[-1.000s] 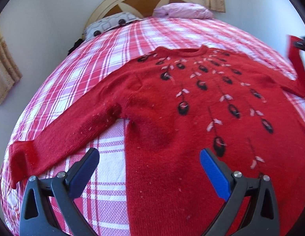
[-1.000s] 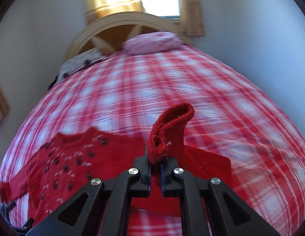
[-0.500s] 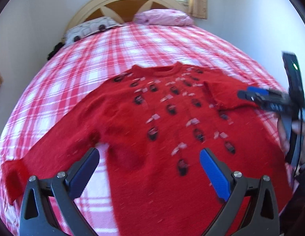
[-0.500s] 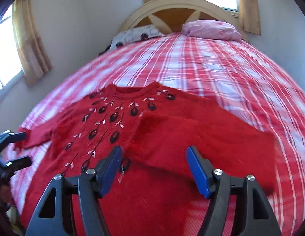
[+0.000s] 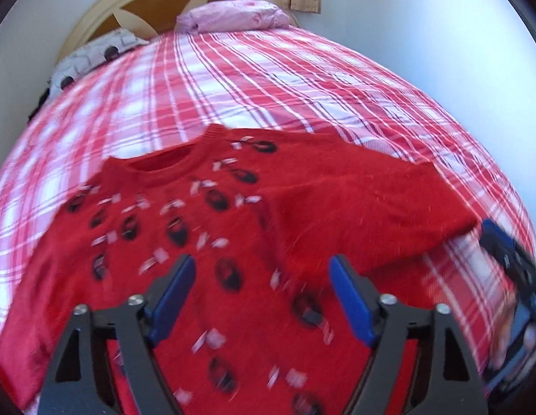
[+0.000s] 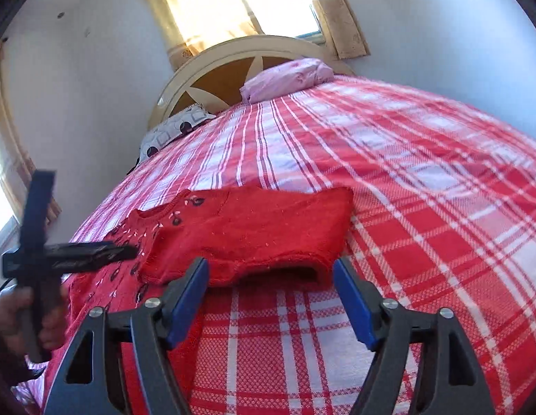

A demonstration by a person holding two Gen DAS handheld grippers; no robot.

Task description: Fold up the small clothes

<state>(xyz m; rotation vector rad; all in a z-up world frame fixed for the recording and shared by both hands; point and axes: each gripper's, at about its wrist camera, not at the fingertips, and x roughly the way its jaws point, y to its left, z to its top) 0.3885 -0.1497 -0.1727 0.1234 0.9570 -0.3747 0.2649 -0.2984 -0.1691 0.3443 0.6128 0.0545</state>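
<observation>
I am looking down at a red sweater (image 5: 233, 276) that is lying face up on the bed (image 5: 268, 79), its front dotted with dark oval motifs and small pale flecks. Its one sleeve (image 5: 371, 204) is lying folded across the chest, the cuff end reaching toward the sweater's edge near the plaid bedspread.

My left gripper (image 5: 261, 294) is hovering over the middle of the sweater's body. Its jaws have just been closing in somewhat, yet they are standing well apart, and nothing is sitting between the blue pads (image 5: 174, 294); they are pressing on nothing.

My right gripper (image 6: 271, 297) is hanging just in front of the folded sleeve (image 6: 254, 231), low over the bedspread beside the sweater (image 6: 105, 294). Its jaws have just been opening, and they too are gaping wide with nothing held; the sleeve's open cuff is lying just beyond the fingertips, apart from them.

From the right wrist view I am seeing the left gripper's handle held in a hand (image 6: 22, 318) at the picture's left edge, blurred. A pink pillow (image 5: 233, 17) and a patterned pillow (image 5: 91, 55) are resting against the headboard (image 6: 212, 79), under a curtained window (image 6: 240, 0).
</observation>
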